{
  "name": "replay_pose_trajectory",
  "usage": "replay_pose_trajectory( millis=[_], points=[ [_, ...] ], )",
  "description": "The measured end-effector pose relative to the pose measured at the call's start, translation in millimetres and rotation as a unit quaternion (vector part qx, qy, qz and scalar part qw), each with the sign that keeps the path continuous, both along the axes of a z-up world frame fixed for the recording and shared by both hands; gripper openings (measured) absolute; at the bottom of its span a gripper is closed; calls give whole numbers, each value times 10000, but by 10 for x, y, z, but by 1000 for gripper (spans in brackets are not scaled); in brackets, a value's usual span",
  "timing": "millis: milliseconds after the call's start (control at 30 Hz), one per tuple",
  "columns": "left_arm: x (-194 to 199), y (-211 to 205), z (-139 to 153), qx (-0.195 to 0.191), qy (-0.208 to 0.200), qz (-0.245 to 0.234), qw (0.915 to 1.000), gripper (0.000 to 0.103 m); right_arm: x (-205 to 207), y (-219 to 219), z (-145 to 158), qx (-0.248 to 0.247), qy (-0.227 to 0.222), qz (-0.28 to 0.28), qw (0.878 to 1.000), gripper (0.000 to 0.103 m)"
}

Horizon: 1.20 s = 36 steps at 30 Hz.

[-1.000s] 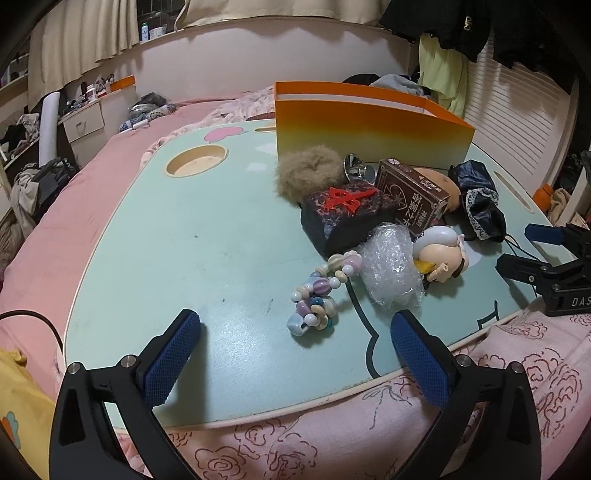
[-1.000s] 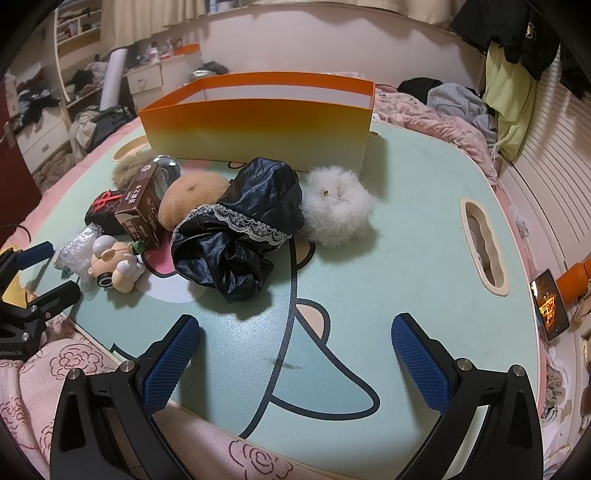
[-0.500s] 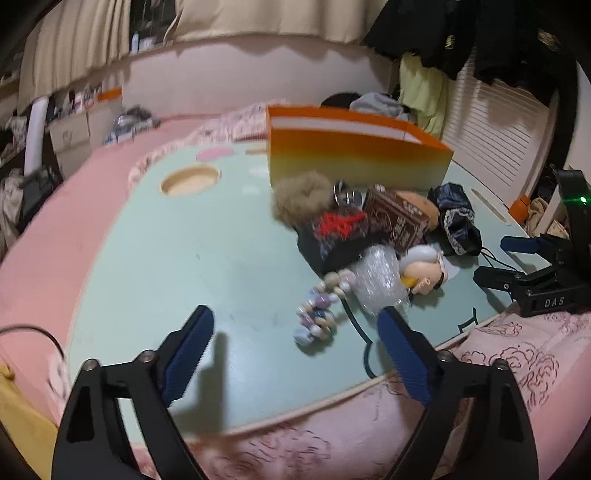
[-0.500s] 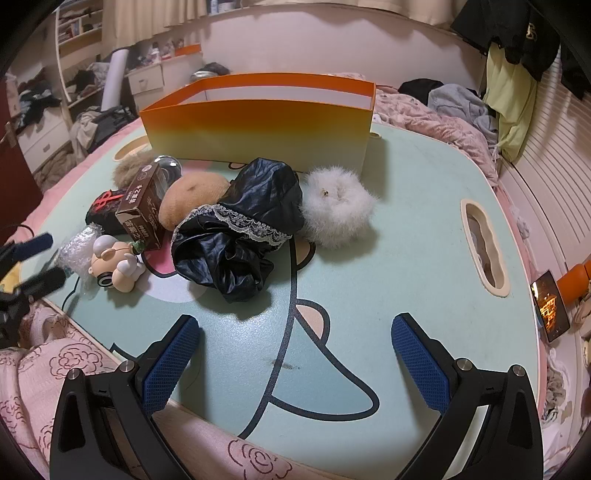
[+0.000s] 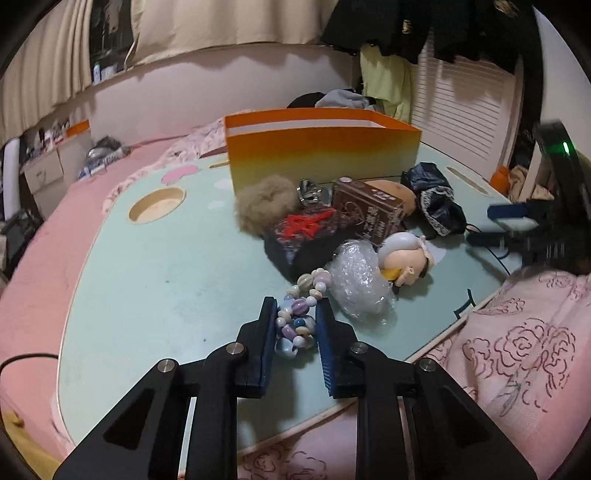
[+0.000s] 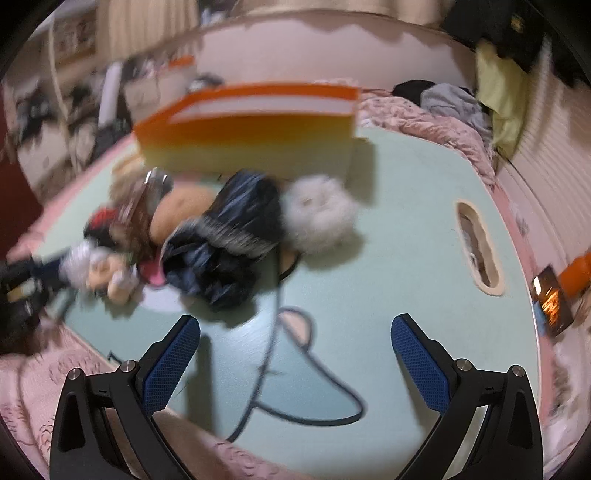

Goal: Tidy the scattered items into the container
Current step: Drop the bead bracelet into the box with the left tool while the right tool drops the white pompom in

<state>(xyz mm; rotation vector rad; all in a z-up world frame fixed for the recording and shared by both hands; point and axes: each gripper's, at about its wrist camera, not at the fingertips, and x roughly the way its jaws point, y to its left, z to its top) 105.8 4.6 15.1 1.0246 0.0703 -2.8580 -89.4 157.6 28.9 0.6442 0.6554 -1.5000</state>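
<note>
The left hand-held gripper was closed narrowly on the bead bracelet, which lay on the pale green surface beside the bubble wrap. The right hand-held gripper was held wide, with nothing between its 2 pads. The orange container stood behind the scattered pile.

I see a pale green bench lying on a pink bed, cream curtains behind, and white slatted shutters beside hanging clothes.
</note>
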Motion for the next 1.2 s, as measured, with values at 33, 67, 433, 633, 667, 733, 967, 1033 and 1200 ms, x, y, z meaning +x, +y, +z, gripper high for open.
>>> replay_pose_trajectory(
  millis=[33, 67, 433, 633, 667, 733, 967, 1033, 1200],
  points=[
    [23, 7, 21, -39, 72, 18, 10000, 22, -131, 15, 54, -154, -228, -174, 9995, 103],
    [44, 3, 46, -54, 141, 39, 9999, 22, -238, 24, 104, -288, -388, -331, 9983, 103],
    [135, -42, 205, 146, 383, 78, 9991, 22, -535, -520, 291, -257, -1349, -632, 9885, 82],
    [124, 5, 180, 185, 358, 23, 9992, 22, -222, -667, 151, 8, -578, -380, 9976, 50],
    [123, 7, 176, 193, 352, 26, 9992, 22, -197, -648, 137, -7, -472, -346, 9983, 33],
    [126, 4, 177, 199, 356, 41, 9992, 22, -197, -576, 130, -86, -527, -313, 9981, 33],
    [124, -28, 221, 280, 436, 66, 9986, 22, -290, -328, 186, -447, -827, -343, 9950, 31],
    [104, -33, 259, 302, 467, 59, 9984, 22, -264, -272, 240, -581, -810, -308, 9945, 31],
    [-24, -52, 430, 366, 683, 41, 9970, 22, -177, -245, 385, -845, -882, -156, 9924, 31]
  ],
)
